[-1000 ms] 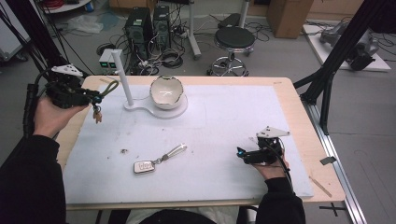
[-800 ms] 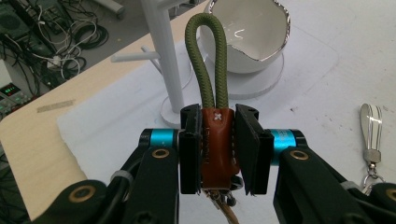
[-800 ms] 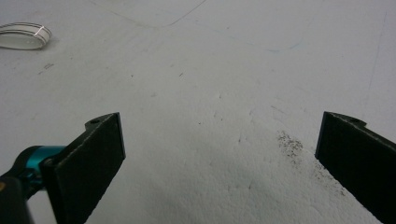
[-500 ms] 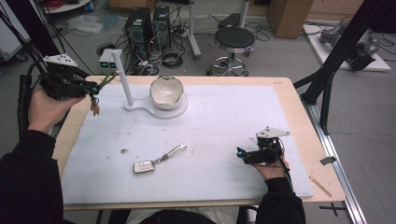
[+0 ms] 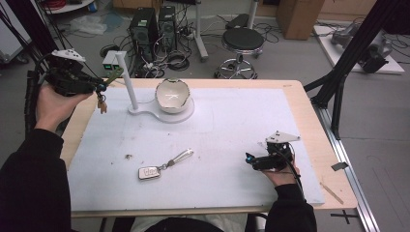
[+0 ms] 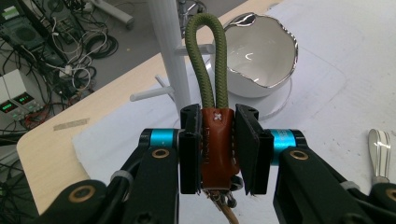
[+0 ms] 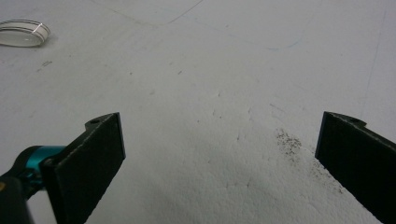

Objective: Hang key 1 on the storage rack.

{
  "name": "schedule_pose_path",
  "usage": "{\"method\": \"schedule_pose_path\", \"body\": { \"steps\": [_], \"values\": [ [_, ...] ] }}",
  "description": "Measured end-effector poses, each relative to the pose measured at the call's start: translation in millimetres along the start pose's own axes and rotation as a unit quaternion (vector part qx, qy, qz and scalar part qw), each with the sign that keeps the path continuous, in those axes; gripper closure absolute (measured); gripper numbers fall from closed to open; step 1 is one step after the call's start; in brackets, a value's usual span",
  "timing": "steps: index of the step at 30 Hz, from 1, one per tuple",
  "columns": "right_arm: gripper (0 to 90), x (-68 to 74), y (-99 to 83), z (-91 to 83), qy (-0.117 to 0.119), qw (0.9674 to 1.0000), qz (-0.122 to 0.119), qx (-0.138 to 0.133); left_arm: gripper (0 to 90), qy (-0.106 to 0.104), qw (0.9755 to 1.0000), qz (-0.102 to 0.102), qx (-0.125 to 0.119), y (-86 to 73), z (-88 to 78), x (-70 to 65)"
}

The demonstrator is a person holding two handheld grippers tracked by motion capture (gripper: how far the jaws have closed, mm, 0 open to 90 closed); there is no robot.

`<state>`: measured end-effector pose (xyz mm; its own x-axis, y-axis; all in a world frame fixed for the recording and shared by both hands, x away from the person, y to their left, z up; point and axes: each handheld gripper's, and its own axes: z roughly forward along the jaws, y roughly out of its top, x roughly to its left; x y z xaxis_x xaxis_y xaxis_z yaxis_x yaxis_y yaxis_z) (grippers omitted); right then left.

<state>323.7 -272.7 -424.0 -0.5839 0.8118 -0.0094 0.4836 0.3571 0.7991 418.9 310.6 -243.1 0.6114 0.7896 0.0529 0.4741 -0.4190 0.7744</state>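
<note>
My left gripper (image 5: 100, 88) is raised at the table's far left, shut on a keychain's brown leather tab (image 6: 215, 140). The keychain's green cord loop (image 6: 205, 56) sticks out past the jaws toward a white peg stand (image 5: 126, 82). Its keys (image 5: 102, 104) dangle below the jaws. In the left gripper view the loop stands just in front of the stand's post (image 6: 170, 56) and short pegs (image 6: 149, 94). A car key fob (image 5: 149, 172) with a silver strap lies mid-table. My right gripper (image 5: 250, 160) rests on the white mat (image 5: 232, 121) at the front right, open with nothing between its jaws (image 7: 219, 154).
A white bowl (image 5: 172, 94) with a jagged silver rim sits on the stand's base, right of the post. The fob's silver strap (image 7: 23, 32) lies far ahead of the right gripper. Computers, cables and a stool (image 5: 245, 38) stand on the floor beyond the table.
My left hand has lifted the keychain a little higher, keeping it near the peg stand. The right gripper has stayed in place.
</note>
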Motion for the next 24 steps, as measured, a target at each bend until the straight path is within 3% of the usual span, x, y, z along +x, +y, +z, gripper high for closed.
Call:
{"method": "schedule_pose_path", "body": {
  "steps": [13, 19, 20, 24],
  "values": [
    [0.5, 0.0, -0.9, -0.2, -0.003, 1.0, -0.002, 0.001, 71.8, 0.009, 0.9999, 0.01, 0.006, 1.3, 9.3, -3.0],
    [0.5, 0.3, -1.0, -0.5, -0.003, 1.0, -0.002, 0.002, 71.8, 0.015, 0.9996, 0.009, 0.022, -3.4, 19.2, -3.6],
    [0.5, 0.2, -1.2, -0.5, -0.003, 1.0, -0.002, 0.002, 71.8, 0.024, 0.9991, 0.012, 0.034, -4.5, 22.4, -2.7],
    [0.5, 0.0, -1.5, -0.6, -0.003, 1.0, -0.001, 0.003, 71.8, 0.026, 0.9991, 0.011, 0.033, -4.0, 23.8, -2.1]
  ]
}}
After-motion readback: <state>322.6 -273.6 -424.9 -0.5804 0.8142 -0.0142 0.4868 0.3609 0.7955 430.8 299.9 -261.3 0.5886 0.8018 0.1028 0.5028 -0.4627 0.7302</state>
